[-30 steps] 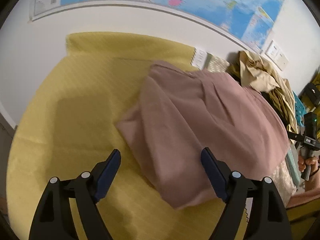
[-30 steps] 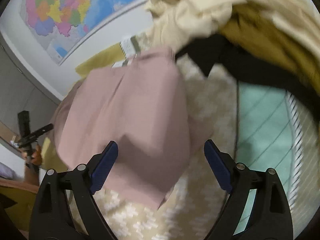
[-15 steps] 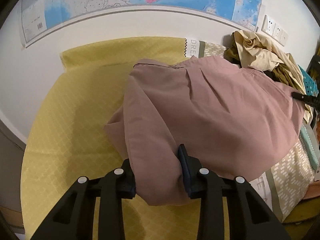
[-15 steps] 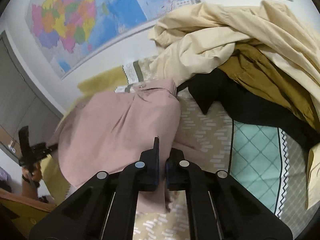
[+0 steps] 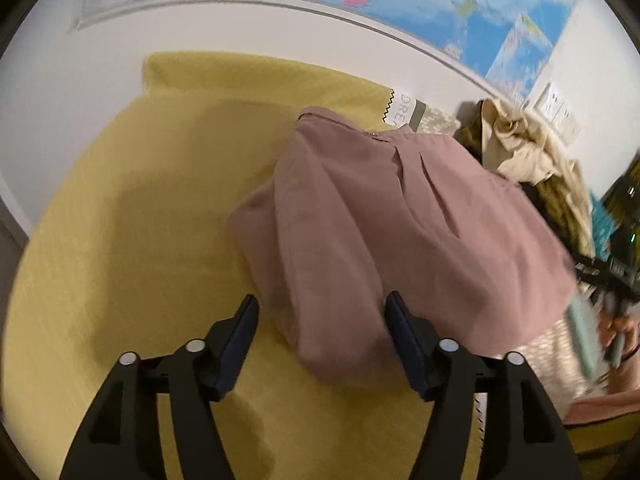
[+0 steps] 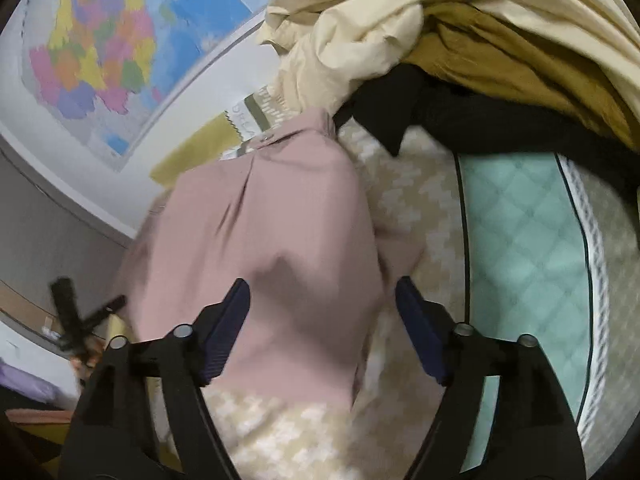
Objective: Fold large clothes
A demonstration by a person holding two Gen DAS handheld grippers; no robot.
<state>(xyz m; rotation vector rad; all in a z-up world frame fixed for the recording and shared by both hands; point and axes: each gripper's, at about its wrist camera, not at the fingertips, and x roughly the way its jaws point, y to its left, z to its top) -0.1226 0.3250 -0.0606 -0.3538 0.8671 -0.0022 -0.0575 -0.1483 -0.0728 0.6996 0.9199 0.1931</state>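
Fabric of the pink garment [image 5: 392,220] lies between your left gripper's [image 5: 322,320] opening fingers, unpinched. Your right gripper's [image 6: 322,304] fingers are opening too, its hem loose between them.

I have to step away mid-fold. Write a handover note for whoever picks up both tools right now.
Left tool: jaws opening, nothing gripped, over the pink shirt's near edge.
Right tool: jaws opening, empty, over the shirt's other side.
Shirt lies partly folded, back up, on the yellow cloth and patterned cloth.
Unfolded pile waits by the wall.
Left: finish folding this shirt, then the pile.
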